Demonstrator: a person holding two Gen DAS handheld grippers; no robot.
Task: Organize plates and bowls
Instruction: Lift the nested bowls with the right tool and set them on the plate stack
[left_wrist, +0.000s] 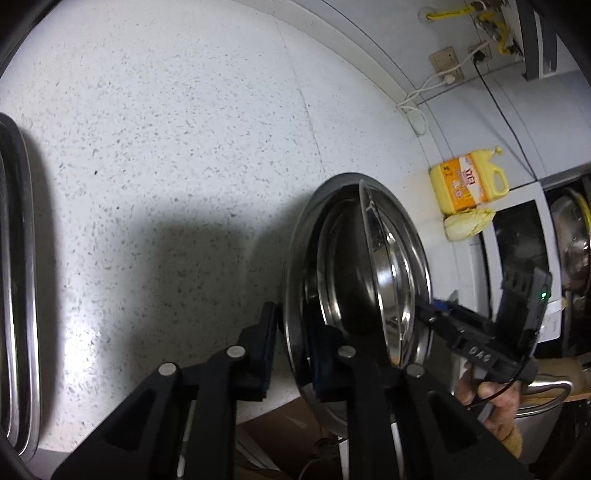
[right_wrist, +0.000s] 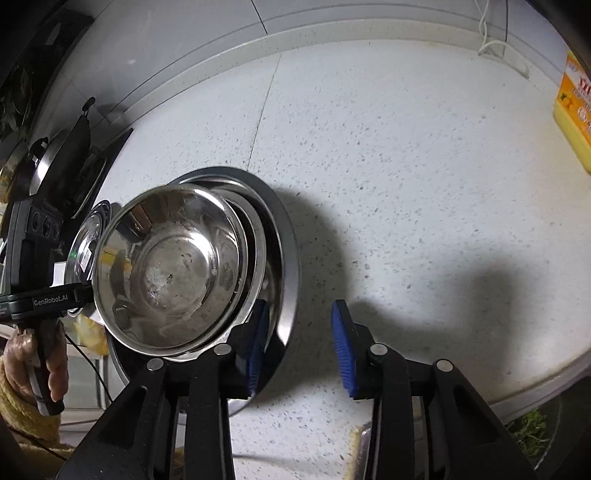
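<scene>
A nested stack of steel dishes sits in the middle of both views: a small shiny bowl (right_wrist: 168, 269) lies inside a shallow plate (right_wrist: 255, 240), and both rest in a wide steel basin (right_wrist: 290, 266). The whole stack is tilted steeply, its open side turned away from the table (right_wrist: 424, 184), and it hangs over the speckled white surface near the front edge, casting a dark shadow there.

The left gripper (left_wrist: 295, 354) has the basin's rim between its jaws, one finger outside the rim and the other inside against the metal, so it is clamped on the basin. The right gripper (right_wrist: 299, 347) stands on the opposite side of the stack. Its left blue pad (right_wrist: 256, 347) lies against the basin's wall, while the other pad is apart over bare table, so its jaws are released, gripping nothing.

A hand (right_wrist: 44, 365) in a yellow knitted sleeve holds the left gripper's handle. Farther off, a yellow detergent jug (left_wrist: 467, 184) stands by the wall with a pale cabbage (left_wrist: 467, 223) just beside it. A steel tray (left_wrist: 18, 295) lies at the table's far left side.
</scene>
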